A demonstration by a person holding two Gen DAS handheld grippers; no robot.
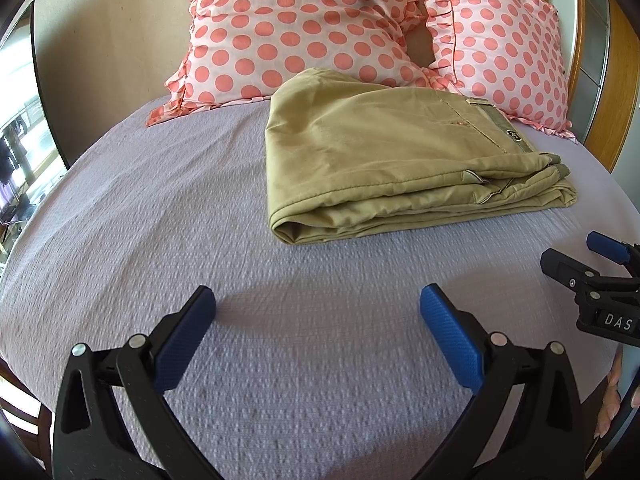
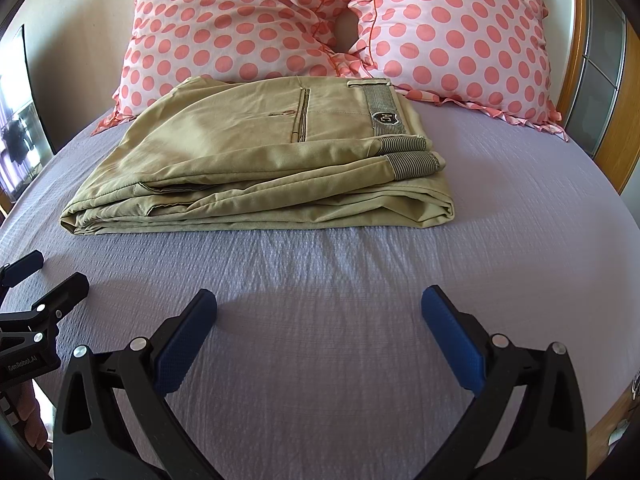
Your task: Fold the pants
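Note:
Khaki pants [image 1: 400, 156] lie folded into a compact stack on the lavender bedspread [image 1: 160, 220], just in front of the pillows. They also show in the right wrist view [image 2: 256, 160], with the striped waistband and a back pocket on top. My left gripper [image 1: 318, 300] is open and empty, hovering over bare bedspread short of the pants. My right gripper [image 2: 319, 302] is open and empty too, over the bedspread [image 2: 520, 220] nearer than the pants. Each gripper shows at the edge of the other's view: the right [image 1: 576, 256] and the left [image 2: 48, 272].
Two pink polka-dot pillows [image 1: 304, 28] [image 2: 460, 36] lean against the wall behind the pants. A wooden headboard frame [image 2: 612, 120] runs along the right side. A window or mirror [image 1: 20, 120] is at the far left beyond the bed edge.

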